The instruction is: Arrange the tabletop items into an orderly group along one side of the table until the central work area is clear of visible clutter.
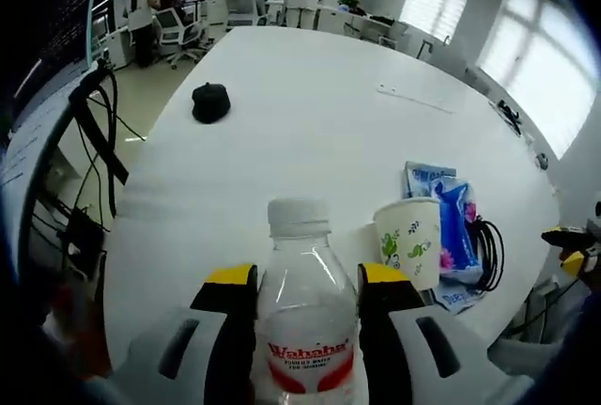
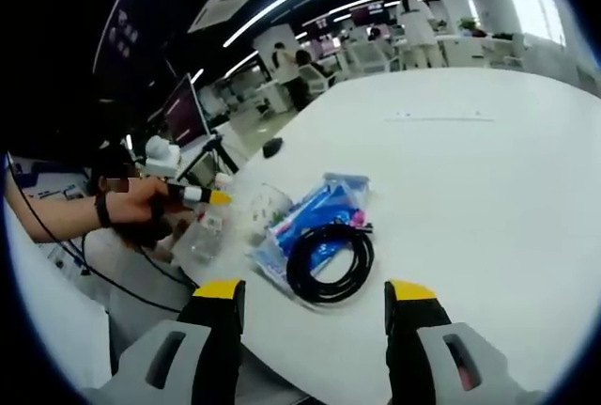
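At the near edge of the white round table (image 1: 310, 104), the left gripper (image 1: 308, 290) clenches a clear plastic water bottle with a white cap and red label (image 1: 303, 316) between its yellow-tipped jaws. Just beside it stands a floral paper cup (image 1: 410, 240), touching a blue printed plastic packet (image 1: 453, 226) with a coiled black cable (image 2: 330, 262) against it near the rim. The right gripper (image 2: 315, 303) hangs released, jaws spread, over that edge. Farther off, a small black round object (image 1: 210, 101) sits alone; beyond it the tabletop lies open.
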Motion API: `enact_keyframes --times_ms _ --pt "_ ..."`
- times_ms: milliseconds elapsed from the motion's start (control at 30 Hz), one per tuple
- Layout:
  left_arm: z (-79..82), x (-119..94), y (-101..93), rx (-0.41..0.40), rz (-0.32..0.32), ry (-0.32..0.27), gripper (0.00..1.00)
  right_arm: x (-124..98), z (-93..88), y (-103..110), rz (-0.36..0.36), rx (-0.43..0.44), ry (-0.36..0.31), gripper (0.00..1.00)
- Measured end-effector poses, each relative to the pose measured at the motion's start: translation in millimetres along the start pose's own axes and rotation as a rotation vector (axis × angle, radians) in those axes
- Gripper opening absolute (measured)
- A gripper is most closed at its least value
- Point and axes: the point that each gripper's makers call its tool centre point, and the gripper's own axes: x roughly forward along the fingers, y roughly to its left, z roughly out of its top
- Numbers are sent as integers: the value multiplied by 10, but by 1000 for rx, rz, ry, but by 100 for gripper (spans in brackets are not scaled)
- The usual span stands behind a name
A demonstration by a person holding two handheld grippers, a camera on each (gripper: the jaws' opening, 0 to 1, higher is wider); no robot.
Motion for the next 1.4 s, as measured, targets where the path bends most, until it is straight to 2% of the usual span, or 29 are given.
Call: enact_keyframes --times_ms 233,467,633,1400 --pt "-12 -148 -12 2 9 -23 42 8 -59 -1 1 6 9 60" --pt "15 -331 -50 9 16 -55 41 46 2 42 20 -7 6 60" --pt "22 -366 -22 18 21 -67 41 73 42 112 36 -20 4 60" --pt "-62 -516 -59 59 31 -106 41 41 11 92 45 -24 -3 60"
